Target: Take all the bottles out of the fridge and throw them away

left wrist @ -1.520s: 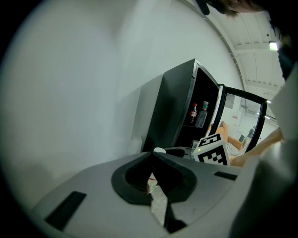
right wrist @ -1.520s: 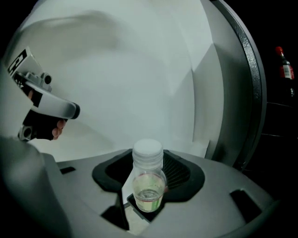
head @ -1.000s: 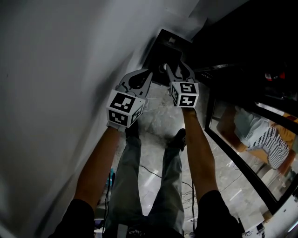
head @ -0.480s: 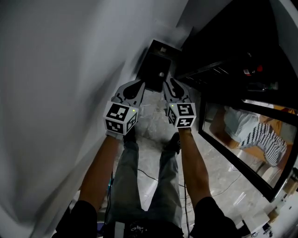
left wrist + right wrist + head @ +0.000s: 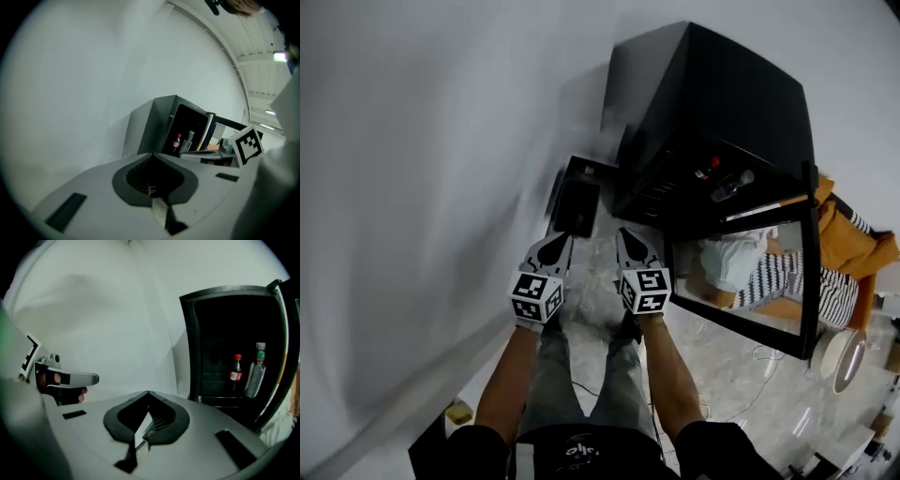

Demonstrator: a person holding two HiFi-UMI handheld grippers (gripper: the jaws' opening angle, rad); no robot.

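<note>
A black fridge (image 5: 712,94) stands open against the wall. On its shelf are a red-capped cola bottle (image 5: 705,170) (image 5: 236,367) (image 5: 177,142) and a clear bottle (image 5: 732,185) (image 5: 256,370) (image 5: 188,141). A black bin (image 5: 576,201) sits on the floor left of the fridge. My left gripper (image 5: 557,242) (image 5: 152,154) and right gripper (image 5: 626,240) (image 5: 148,392) hang side by side in front of the bin, well short of the fridge. Both have their jaws together with nothing between them.
The fridge's glass door (image 5: 750,272) swings out to the right and mirrors the person. A white wall (image 5: 412,187) runs along the left. Cables (image 5: 750,361) lie on the marble floor, and an orange seat with striped cloth (image 5: 848,248) sits at the far right.
The grippers have drawn back from over the bin, and the right jaws have closed. The head view has swung up, so the whole fridge now shows.
</note>
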